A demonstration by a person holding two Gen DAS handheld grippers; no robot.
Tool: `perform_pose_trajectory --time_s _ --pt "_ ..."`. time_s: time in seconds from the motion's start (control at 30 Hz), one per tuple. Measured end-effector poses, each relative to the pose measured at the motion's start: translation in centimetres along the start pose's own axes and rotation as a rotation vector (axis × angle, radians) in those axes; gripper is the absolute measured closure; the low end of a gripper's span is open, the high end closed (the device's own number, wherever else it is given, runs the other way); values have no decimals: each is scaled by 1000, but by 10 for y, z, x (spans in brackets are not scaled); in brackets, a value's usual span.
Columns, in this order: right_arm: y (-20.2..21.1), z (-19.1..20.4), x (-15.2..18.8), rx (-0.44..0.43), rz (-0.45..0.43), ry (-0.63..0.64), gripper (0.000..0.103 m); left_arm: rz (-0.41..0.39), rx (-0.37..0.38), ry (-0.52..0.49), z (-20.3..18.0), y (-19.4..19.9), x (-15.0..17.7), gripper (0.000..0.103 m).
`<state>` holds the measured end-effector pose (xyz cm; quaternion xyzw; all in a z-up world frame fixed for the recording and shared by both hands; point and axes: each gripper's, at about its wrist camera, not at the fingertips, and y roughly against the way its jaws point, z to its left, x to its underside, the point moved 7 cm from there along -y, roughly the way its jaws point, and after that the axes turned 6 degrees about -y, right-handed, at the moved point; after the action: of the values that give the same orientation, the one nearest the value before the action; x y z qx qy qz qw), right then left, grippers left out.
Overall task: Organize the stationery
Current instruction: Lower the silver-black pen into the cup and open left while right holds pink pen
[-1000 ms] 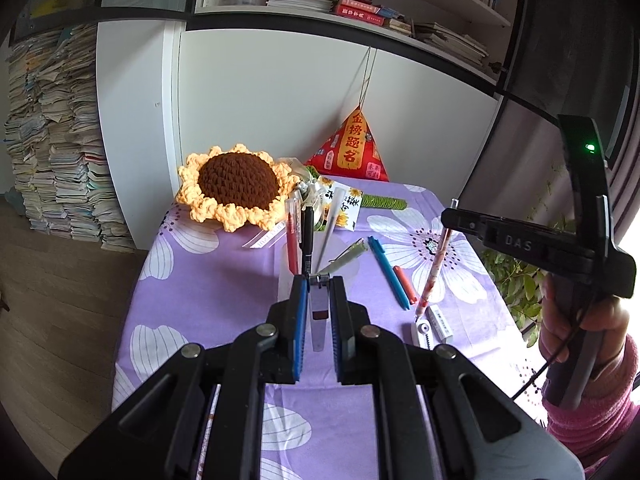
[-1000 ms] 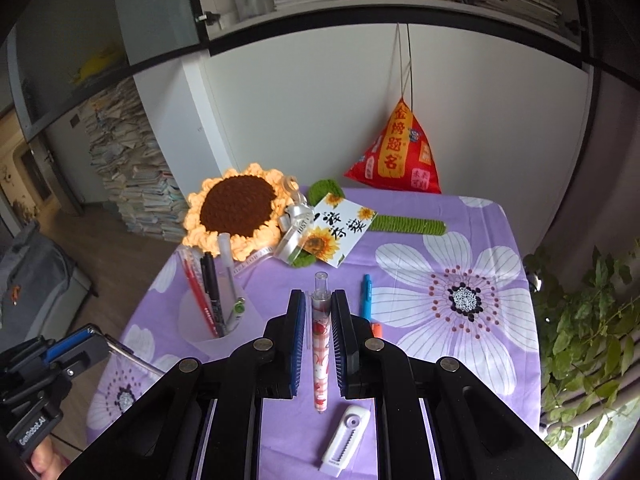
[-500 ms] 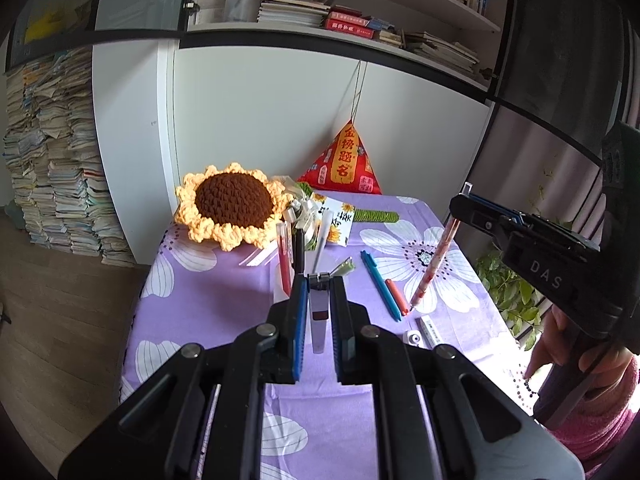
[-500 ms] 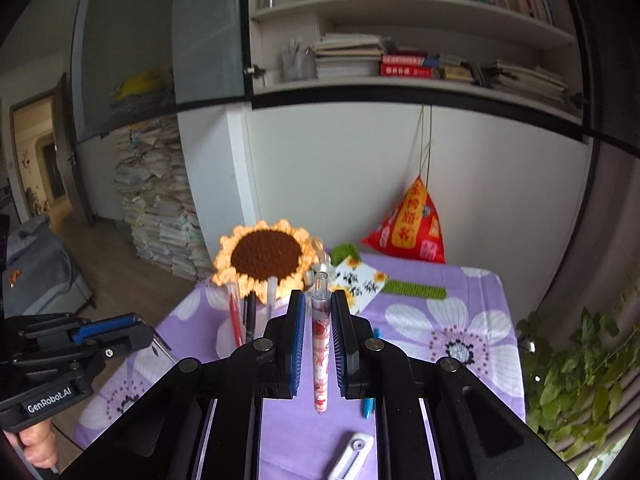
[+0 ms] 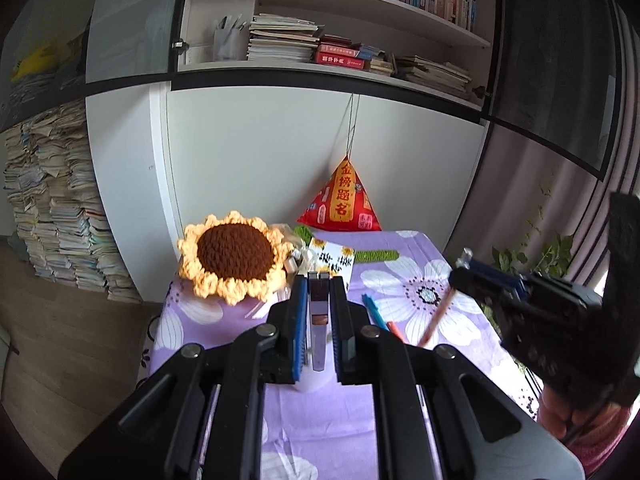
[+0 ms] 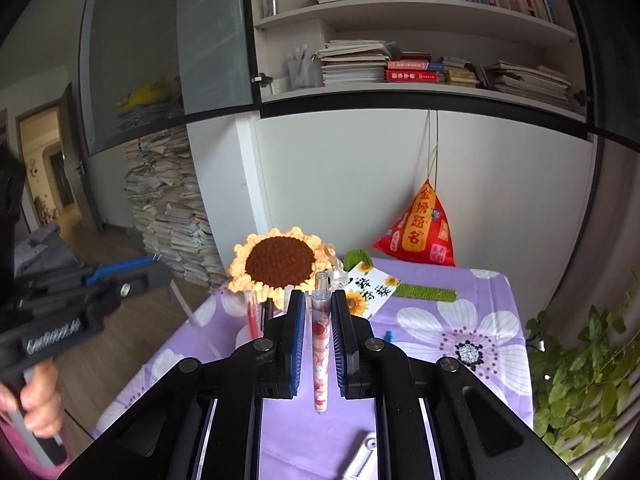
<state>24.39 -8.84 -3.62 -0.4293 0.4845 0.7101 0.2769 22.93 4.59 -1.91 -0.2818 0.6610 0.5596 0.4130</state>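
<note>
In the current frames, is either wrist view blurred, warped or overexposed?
Left wrist view: the right gripper and its pen are smeared by motion blur, while the sunflower stays sharp. Right wrist view: the held pen is crisp, and the left gripper is blurred. Both views: fisheye bends the shelf into a curve; corners are dark.

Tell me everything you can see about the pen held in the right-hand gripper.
The pen is slim, with a white-pink barrel printed with red cartoon figures and a clear plastic cap end. The right gripper clamps it near the upper half between blue-padded fingers, so it stands roughly upright in the air above the purple flowered tablecloth, touching nothing else. In the left wrist view it slants, tip down.
</note>
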Motion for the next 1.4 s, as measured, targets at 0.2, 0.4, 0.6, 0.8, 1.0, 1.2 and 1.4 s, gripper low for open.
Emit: perform_pose_trajectory --time_s 0.2,0.4,0.6,0.8,1.0,1.2,1.4 --pt "7 -2 0 13 -4 -2 90 45 -2 0 2 -27 1 94" --pt "13 -11 1 33 -9 -29 90 120 -27 -1 7 -59 17 94" --pt "12 -15 2 34 -5 -42 90 180 -45 11 13 -78 35 94" --pt "6 -10 5 19 11 -40 90 224 -39 20 13 -89 50 94" --pt "2 -8 6 10 22 -44 90 257 -26 36 14 -95 64 94" --pt "-1 -4 3 7 20 -41 90 243 -10 66 18 -85 67 85" --pt "-8 8 -6 -9 14 -31 90 184 -40 60 25 -67 66 61"
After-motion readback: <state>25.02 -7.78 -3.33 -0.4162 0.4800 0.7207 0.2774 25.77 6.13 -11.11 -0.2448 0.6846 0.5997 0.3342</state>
